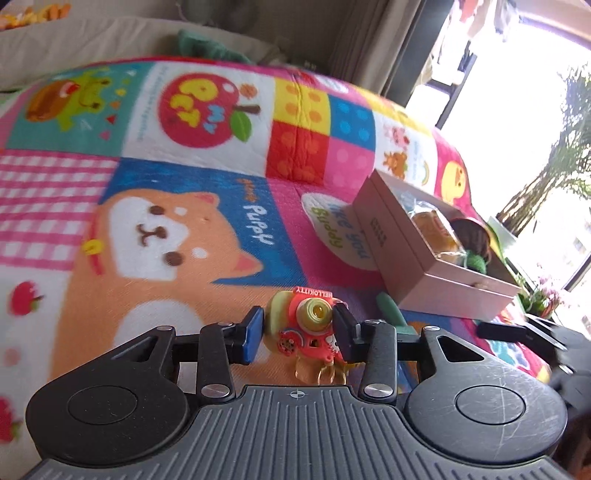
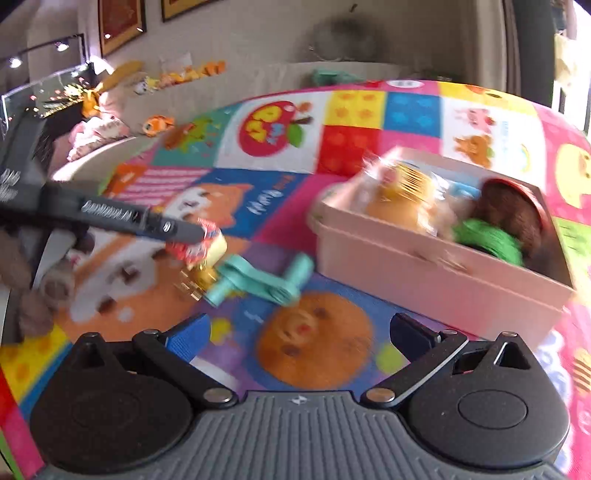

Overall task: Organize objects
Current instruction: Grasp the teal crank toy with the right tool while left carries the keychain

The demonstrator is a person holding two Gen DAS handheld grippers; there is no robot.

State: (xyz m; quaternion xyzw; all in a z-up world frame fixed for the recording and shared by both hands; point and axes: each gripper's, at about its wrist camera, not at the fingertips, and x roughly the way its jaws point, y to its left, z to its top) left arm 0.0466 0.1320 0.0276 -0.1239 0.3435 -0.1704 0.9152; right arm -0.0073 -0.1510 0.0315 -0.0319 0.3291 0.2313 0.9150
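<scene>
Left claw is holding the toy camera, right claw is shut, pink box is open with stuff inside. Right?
Not quite: the right claw is open, its blue pads wide apart over the blanket with nothing between them, as the right wrist view shows. The left claw does hold the toy camera, and the pink box is open with items inside.

The whole surface is a bright patchwork fleece blanket point(image 1: 207, 192) with cartoon panels: a shiba puppy face, a red apple at about 11 o'clock, and dotted colour blocks at 12. Behind it sits a beige cushioned sofa back point(image 1: 110, 37). Over at 2 o'clock there's a big bright window point(image 1: 535, 110) with a tree outside. In the right wrist view, two framed pictures point(image 2: 122, 22) hang on the wall at 11 o'clock, with blurry orange plush toys point(image 2: 159, 123) below them.
</scene>
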